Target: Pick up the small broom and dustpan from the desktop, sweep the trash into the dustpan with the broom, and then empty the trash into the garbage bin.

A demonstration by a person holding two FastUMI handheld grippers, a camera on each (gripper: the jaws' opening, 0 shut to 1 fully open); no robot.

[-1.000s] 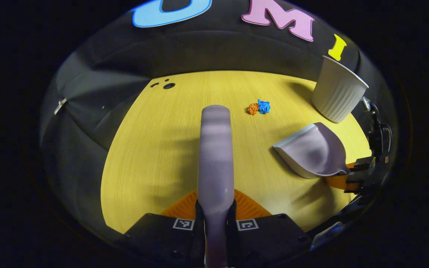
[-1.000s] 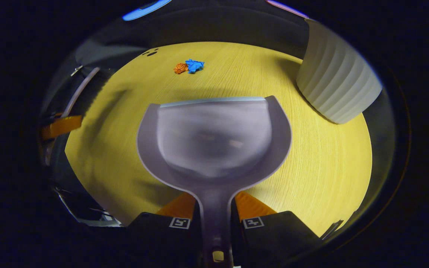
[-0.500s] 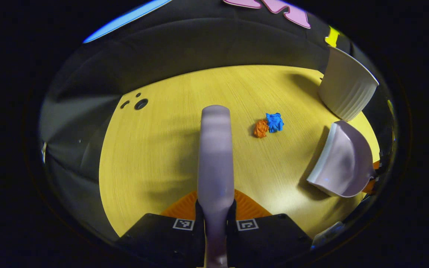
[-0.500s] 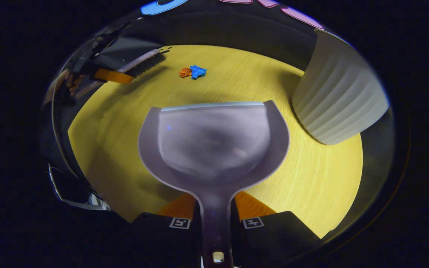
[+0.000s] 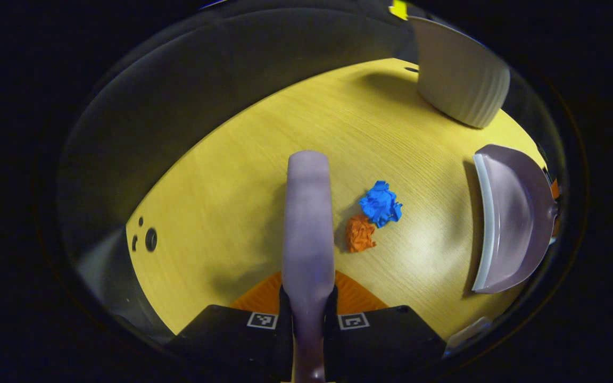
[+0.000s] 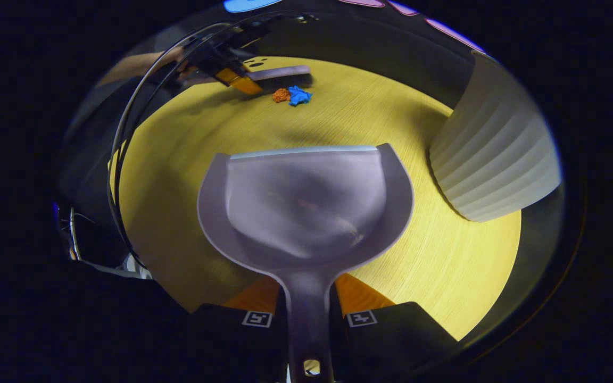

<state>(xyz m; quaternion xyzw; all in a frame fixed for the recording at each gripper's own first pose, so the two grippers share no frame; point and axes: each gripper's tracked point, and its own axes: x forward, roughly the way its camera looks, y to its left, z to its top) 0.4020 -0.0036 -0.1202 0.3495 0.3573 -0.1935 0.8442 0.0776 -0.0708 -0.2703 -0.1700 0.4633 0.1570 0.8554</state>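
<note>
My left gripper (image 5: 308, 306) is shut on the handle of the small lilac broom (image 5: 308, 223), whose back runs straight ahead in the left gripper view. Just right of the broom head lie an orange paper ball (image 5: 360, 233) and a blue paper ball (image 5: 380, 204) on the yellow desktop (image 5: 242, 175). My right gripper (image 6: 306, 314) is shut on the handle of the lilac dustpan (image 6: 306, 202), its mouth facing the two balls. In the right gripper view the broom (image 6: 277, 73) sits just behind the orange ball (image 6: 281, 95) and blue ball (image 6: 299, 96). The dustpan (image 5: 508, 218) stands right of the trash.
A white ribbed garbage bin (image 6: 495, 159) stands on the desktop to the right of the dustpan; it appears at the far right as the bin (image 5: 458, 80) in the left gripper view. Small dark holes (image 5: 150, 239) mark the desktop's left edge. Black cloth walls surround the table.
My left gripper has swung the broom forward and round to just behind the paper balls. The dustpan has turned so its mouth faces the trash; the bin has shifted slightly in the right view.
</note>
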